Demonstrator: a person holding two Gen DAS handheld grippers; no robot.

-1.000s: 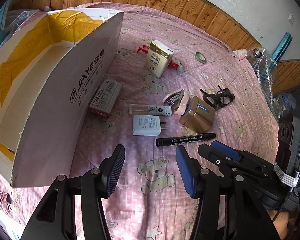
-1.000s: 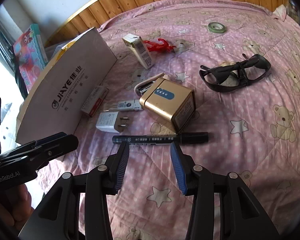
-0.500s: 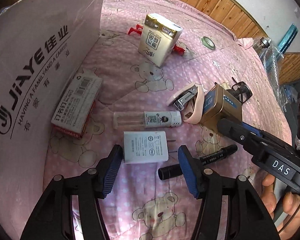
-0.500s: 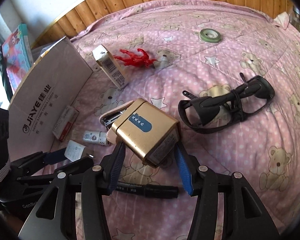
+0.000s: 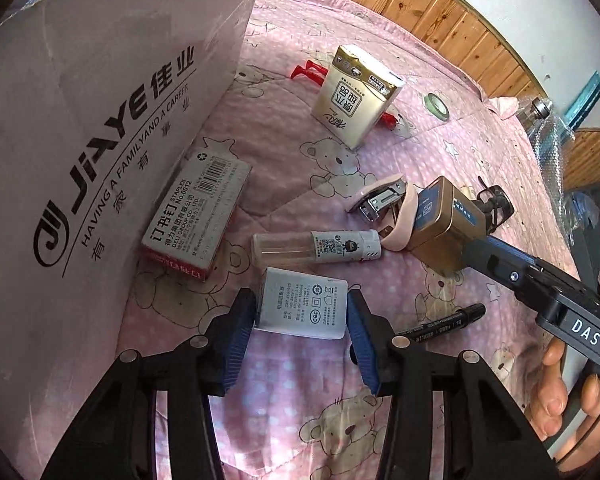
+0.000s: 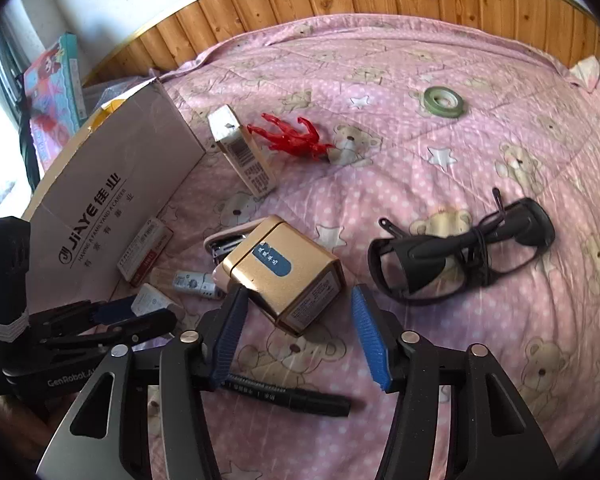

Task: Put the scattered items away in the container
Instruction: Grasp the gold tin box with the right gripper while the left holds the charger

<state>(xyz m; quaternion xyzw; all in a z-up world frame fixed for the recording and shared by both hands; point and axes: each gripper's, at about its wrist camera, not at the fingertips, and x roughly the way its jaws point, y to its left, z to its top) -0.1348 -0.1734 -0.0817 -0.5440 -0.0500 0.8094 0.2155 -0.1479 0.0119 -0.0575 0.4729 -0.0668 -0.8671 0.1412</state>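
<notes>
Now on the pink bed quilt, many small items, scattered beside the cardboard box standing at the left. Left gripper low over the quilt, jaws around the white charger – blue pads just at both sides of it, firm grip not possible to confirm. Right gripper wide, jaws apart around the near corner of the gold tin, left pad near its edge, right pad clearly apart from it. Under the right gripper, black marker flat on the quilt. Pink stapler touching the gold tin; clear small bottle just beyond the charger; staples box lying against the cardboard box wall. Farther away – cigarette pack upright, red toy figure behind it, green tape roll, black glasses at the right. None of these items visibly inside the box.
</notes>
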